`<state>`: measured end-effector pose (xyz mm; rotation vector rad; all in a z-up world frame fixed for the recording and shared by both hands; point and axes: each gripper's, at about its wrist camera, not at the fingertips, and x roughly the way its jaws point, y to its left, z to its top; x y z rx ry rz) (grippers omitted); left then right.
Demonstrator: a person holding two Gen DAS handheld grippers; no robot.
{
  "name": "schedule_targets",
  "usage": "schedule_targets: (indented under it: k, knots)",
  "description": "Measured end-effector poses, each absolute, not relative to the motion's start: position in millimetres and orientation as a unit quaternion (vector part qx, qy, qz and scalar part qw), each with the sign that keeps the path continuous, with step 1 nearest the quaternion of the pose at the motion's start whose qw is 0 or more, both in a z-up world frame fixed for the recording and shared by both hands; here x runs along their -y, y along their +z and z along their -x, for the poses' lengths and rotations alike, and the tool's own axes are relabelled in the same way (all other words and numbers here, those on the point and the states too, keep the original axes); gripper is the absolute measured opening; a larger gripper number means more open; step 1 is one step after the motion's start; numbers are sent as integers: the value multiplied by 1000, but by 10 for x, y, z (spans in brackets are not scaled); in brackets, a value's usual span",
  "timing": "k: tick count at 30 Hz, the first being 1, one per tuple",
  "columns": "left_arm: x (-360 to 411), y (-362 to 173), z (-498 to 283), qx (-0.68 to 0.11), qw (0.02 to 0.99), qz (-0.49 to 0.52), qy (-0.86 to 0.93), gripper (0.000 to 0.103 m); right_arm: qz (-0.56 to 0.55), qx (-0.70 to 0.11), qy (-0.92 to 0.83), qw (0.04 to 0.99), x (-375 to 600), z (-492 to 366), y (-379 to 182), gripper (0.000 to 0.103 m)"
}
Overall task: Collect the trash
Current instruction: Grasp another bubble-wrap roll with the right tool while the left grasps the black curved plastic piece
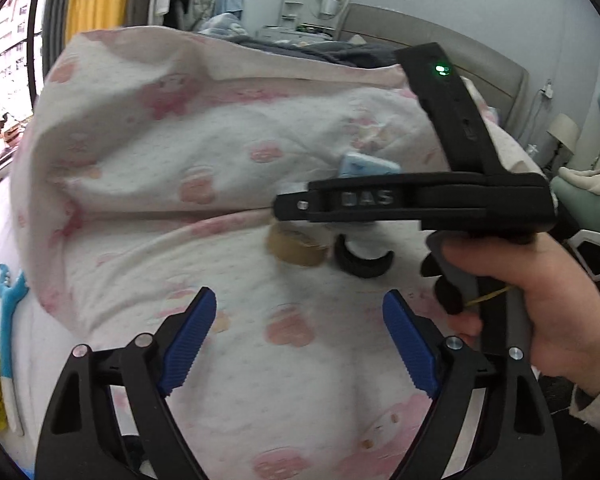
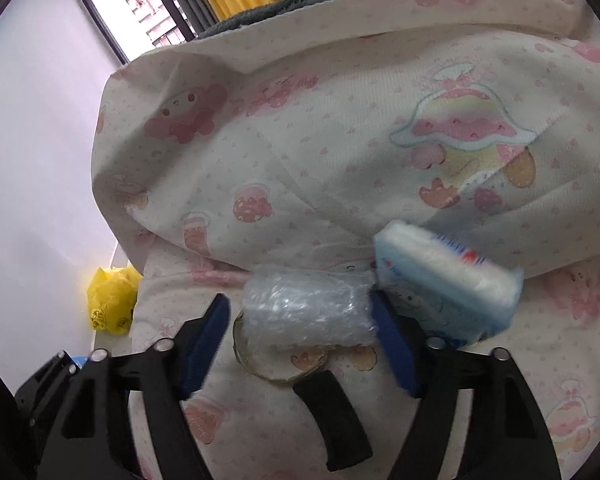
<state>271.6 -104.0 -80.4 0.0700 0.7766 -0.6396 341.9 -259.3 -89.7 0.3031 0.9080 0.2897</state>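
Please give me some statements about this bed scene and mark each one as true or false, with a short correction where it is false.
1. The bubble wrap roll lies between the fingers of the right gripper. True.
2. The left gripper holds the brown tape roll. False: its fingers stand apart with only the quilt between them; the tape roll lies farther ahead.
3. A blue tissue pack rests beside the bubble wrap roll. True.
4. The yellow bag sits on top of the quilt. False: it is off the side of the bed, by the white wall.
5. A hand grips the handle of the right gripper in the left wrist view. True.
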Motion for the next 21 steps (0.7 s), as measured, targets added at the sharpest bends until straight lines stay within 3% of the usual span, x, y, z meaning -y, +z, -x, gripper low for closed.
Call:
schedule_targets:
  k: [2,5,21]
  knots:
    - [1103,-796,-2697,-371,873,-35,-313,87,-141,-431,136,881,2624,-3401,-873,62]
    - [1225,-793,-2656,-372,867,-40,-328,86,-140,-424,141,884,2667,-3368,-820,61]
    - [1670,-969,-2780,-397,849,-31,-347,78,-165,-364,194,896,3044,-3137,-480,60]
